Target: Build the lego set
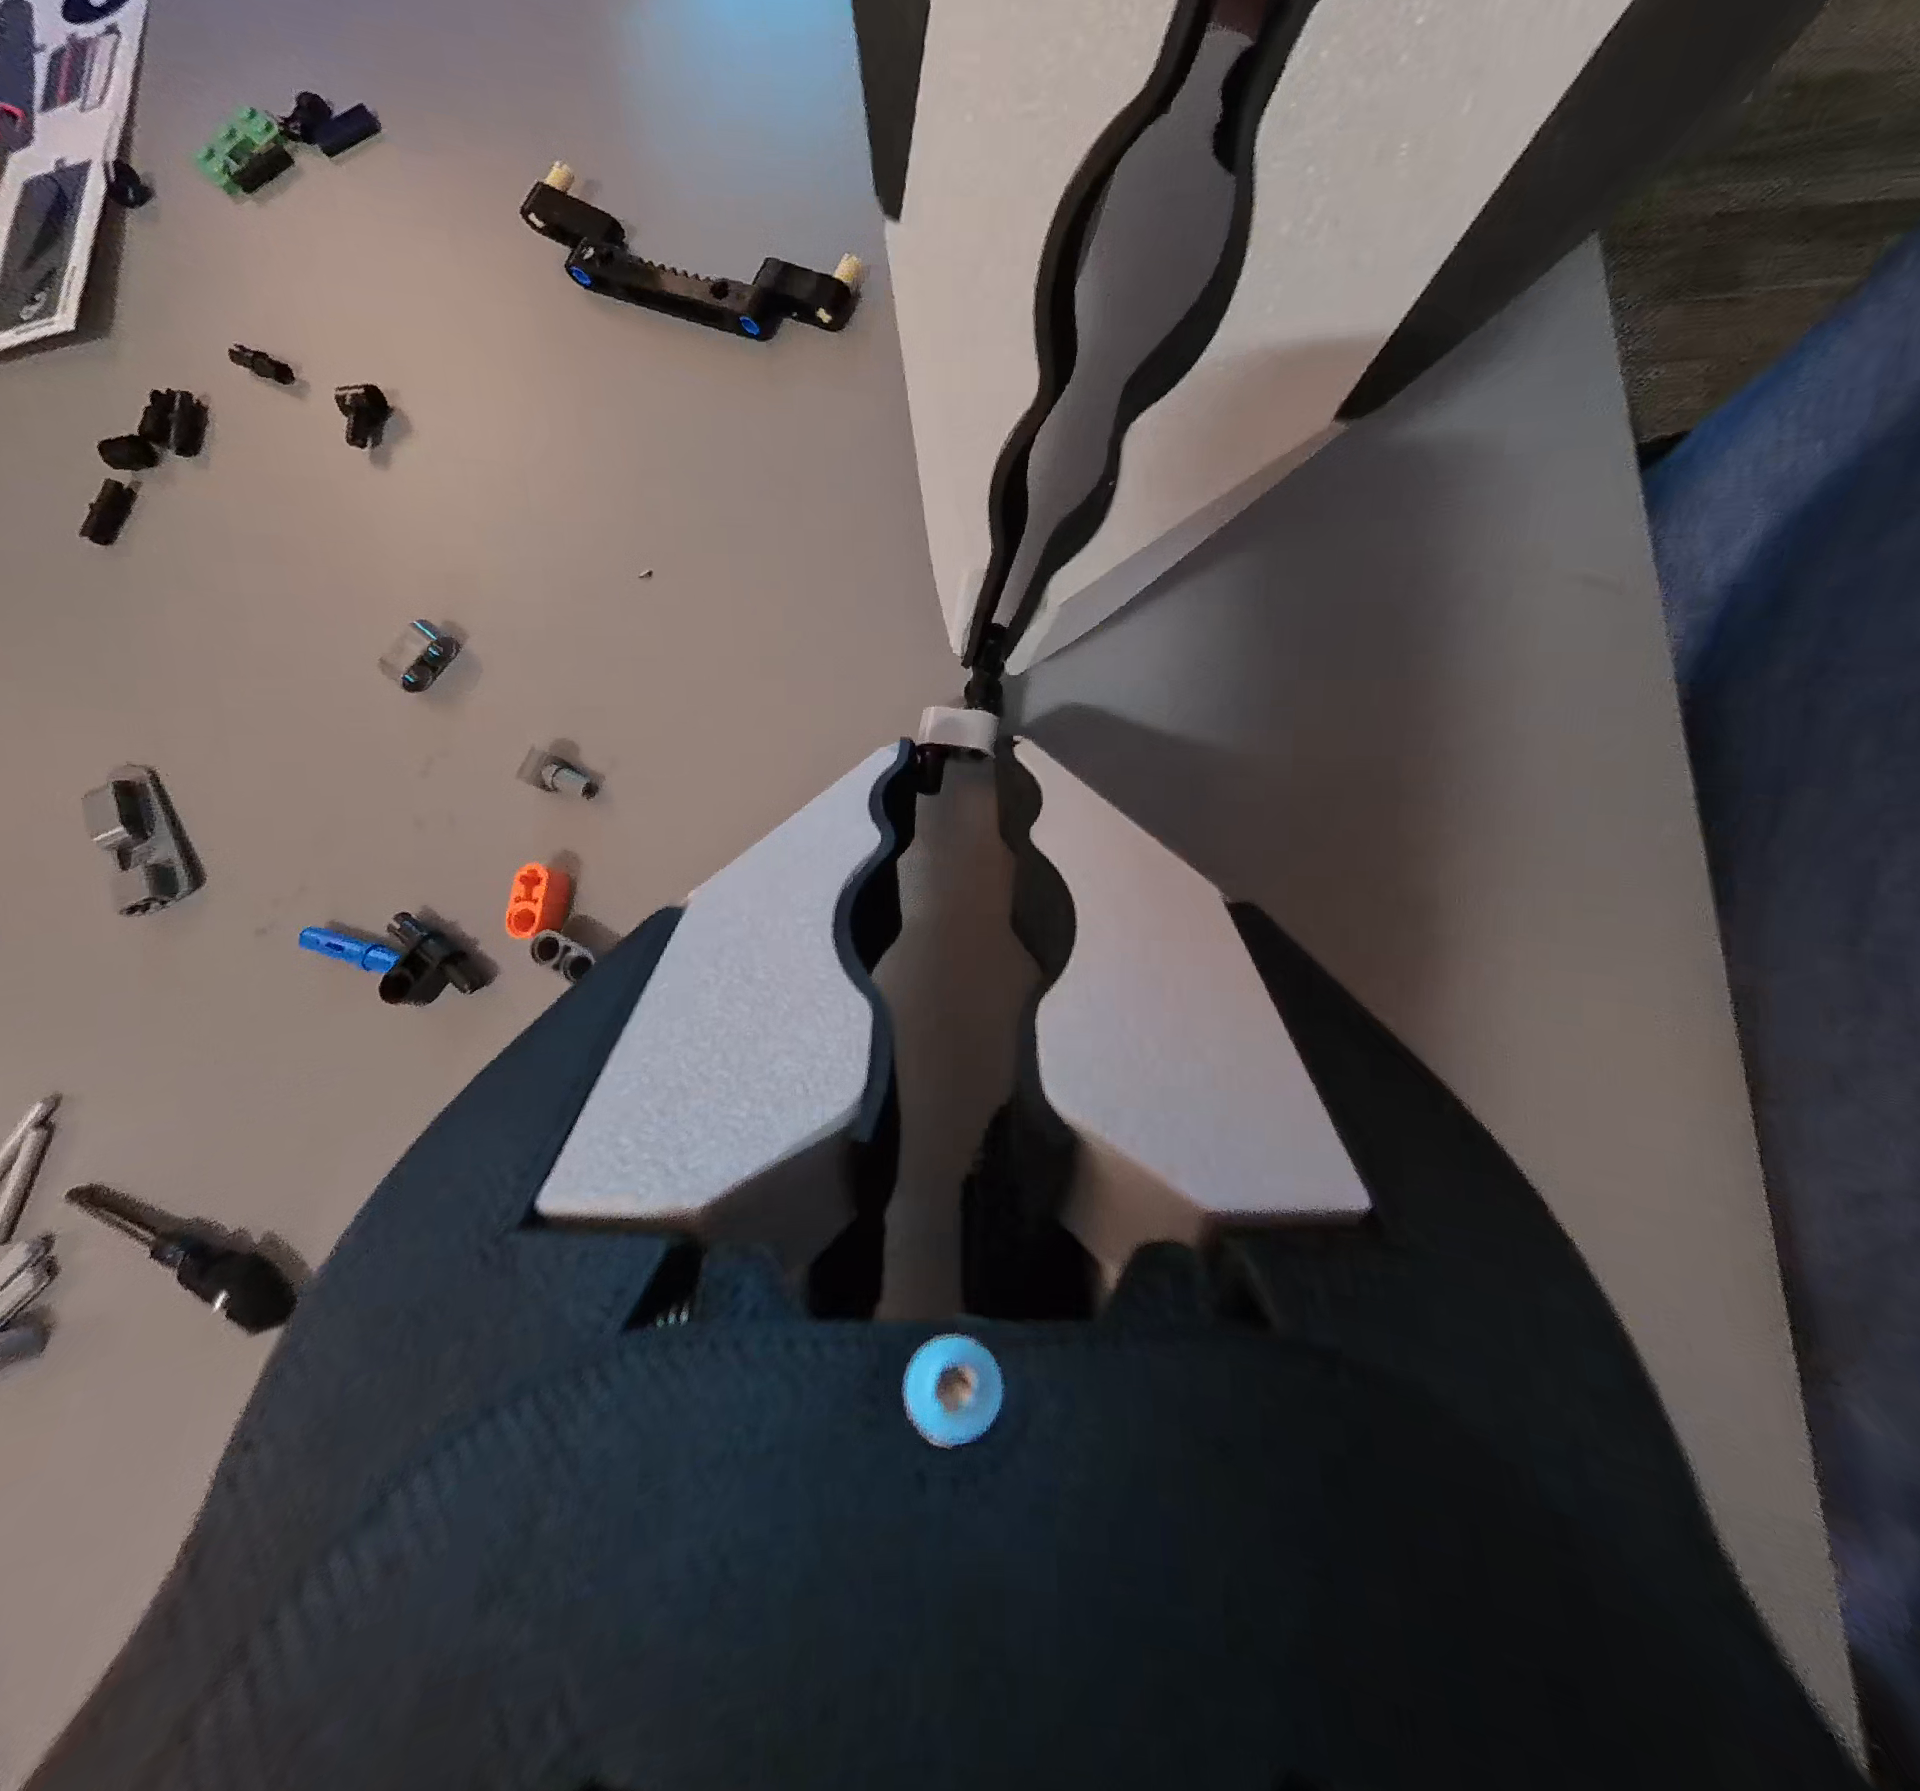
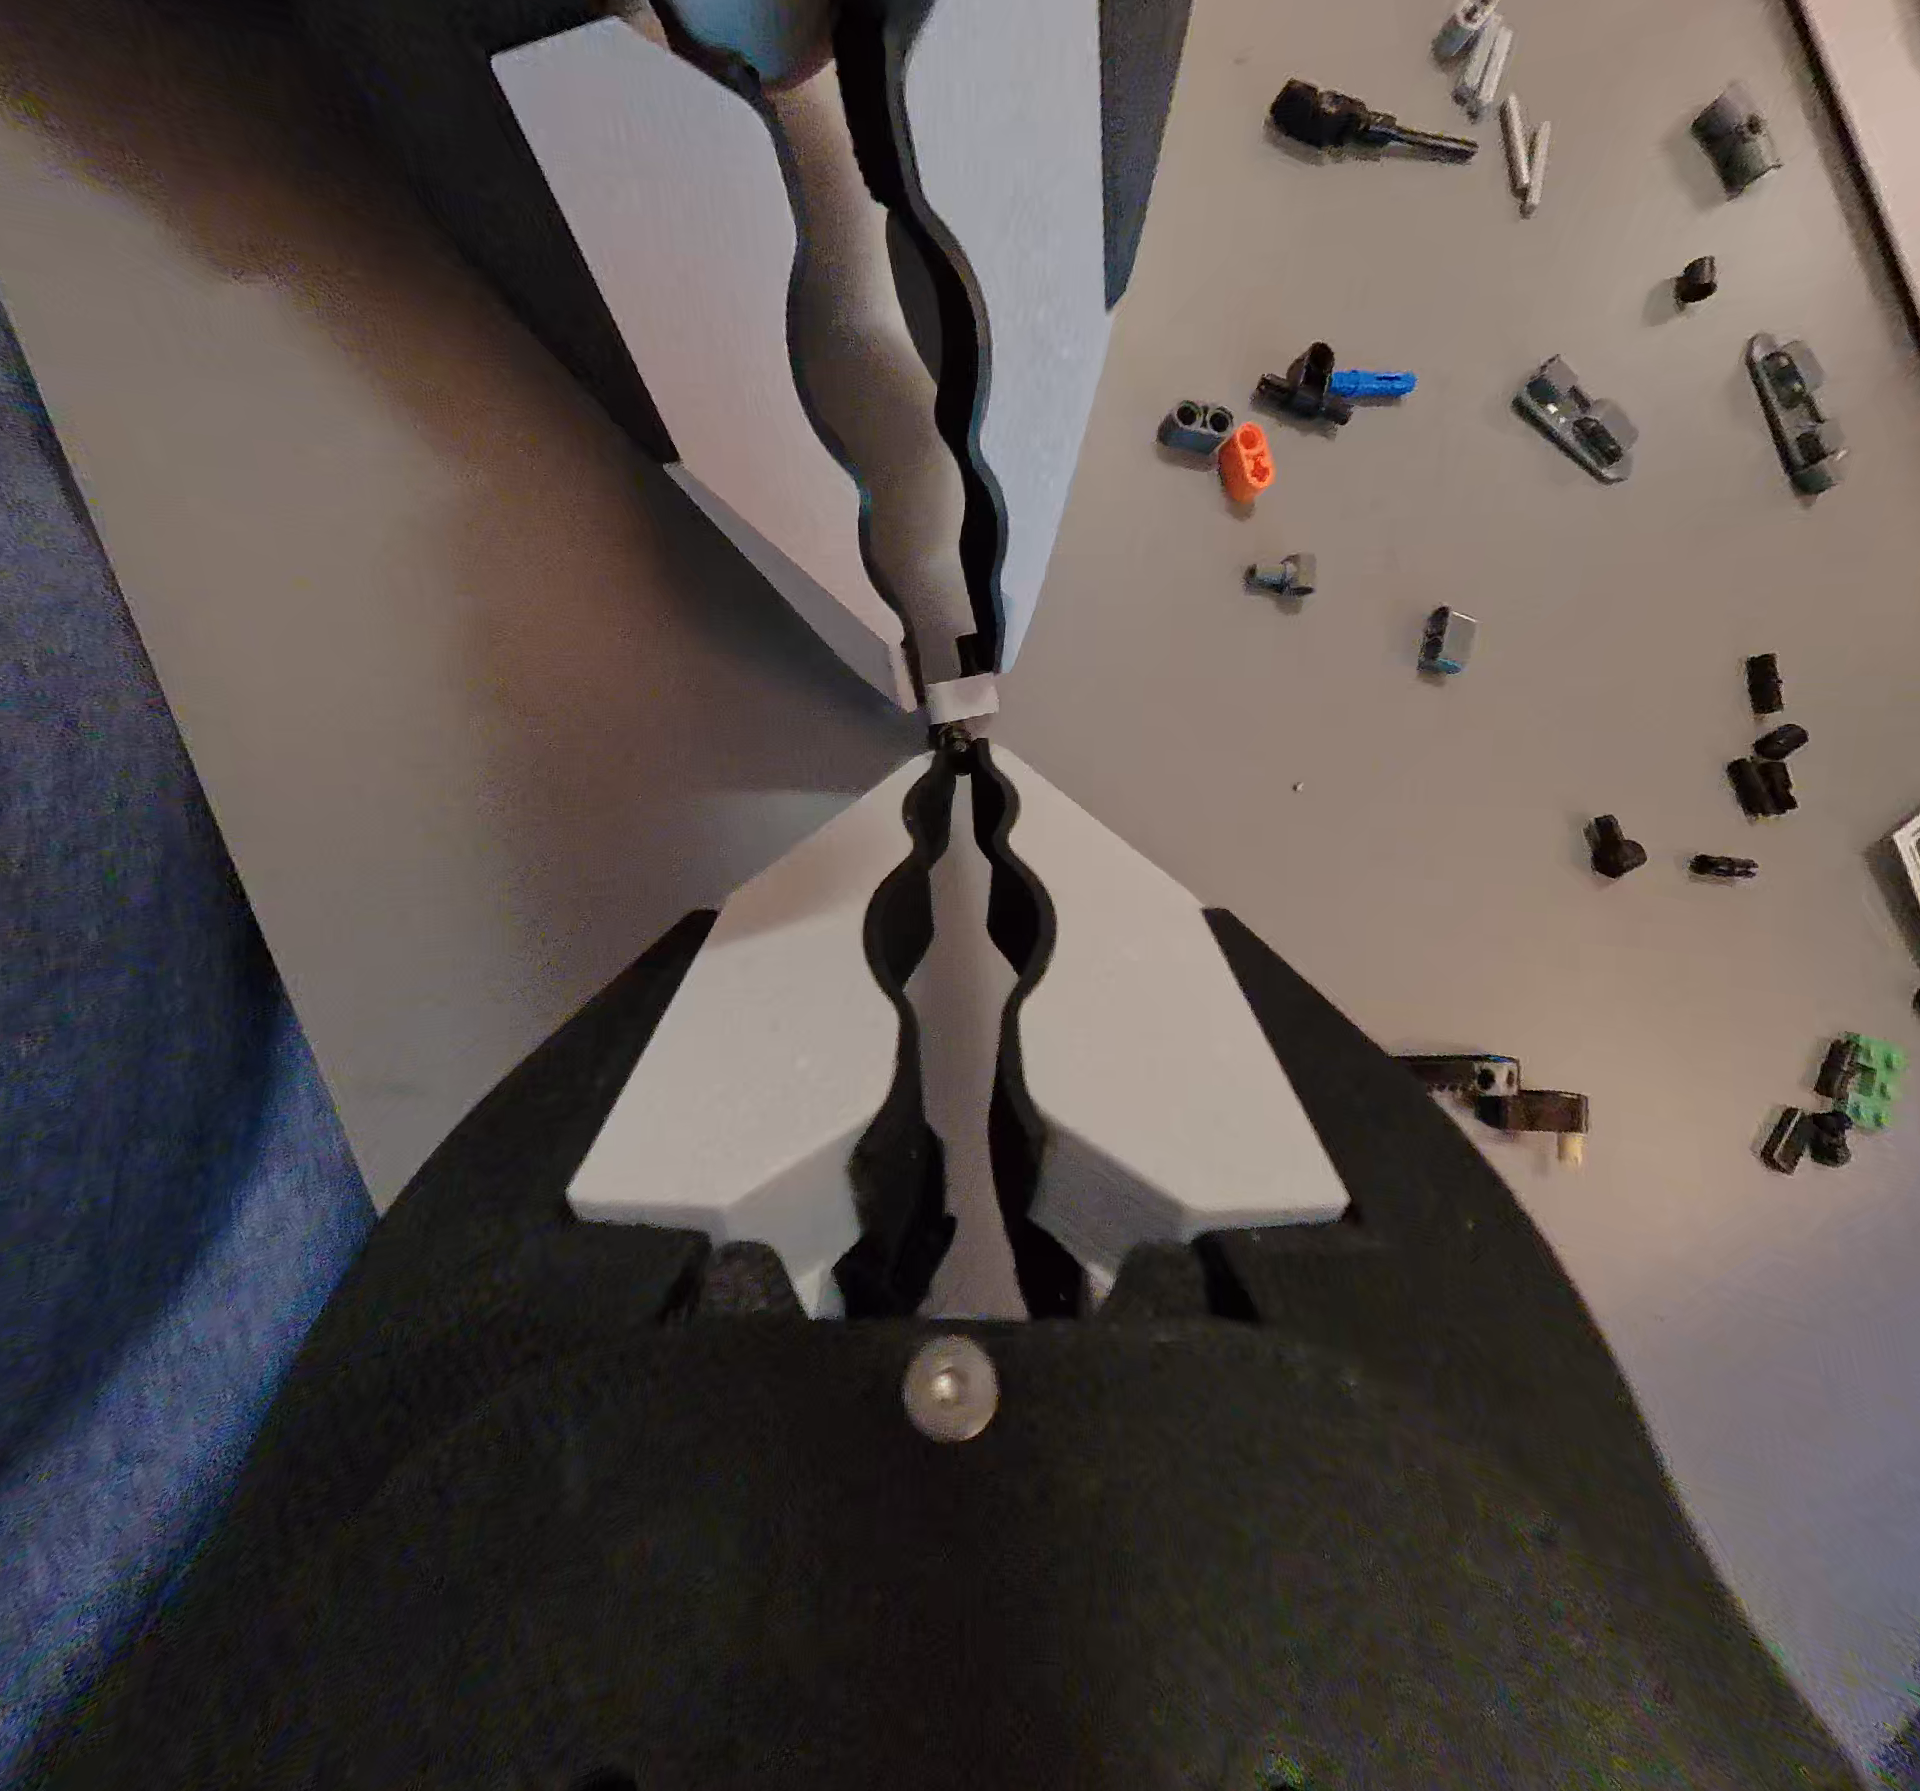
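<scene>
Tool tips meet nose to nose above the grey tabletop (image 1: pixel 623 515). The left tool (image 1: pixel 951 749) has its jaws nearly closed on a small light grey piece (image 1: pixel 956 725), pinched at the very tips. The right tool (image 2: pixel 961 767) comes in from the opposite side, its jaws drawn in tight on a short black pin (image 2: pixel 956 739), and the pin's end touches the grey piece. From the left wrist view the right tool reaches down from the top of the frame. Loose parts lie well apart from the tools on the tabletop: a long black beam assembly (image 1: pixel 691 271) with blue and cream pegs, an orange connector (image 1: pixel 538 900), a blue axle pin (image 1: pixel 348 948) set in a black connector, a green plate (image 1: pixel 241 146) joined to dark pieces, several small black pins, and a sticker sheet (image 1: pixel 62 152) at the edge.
</scene>
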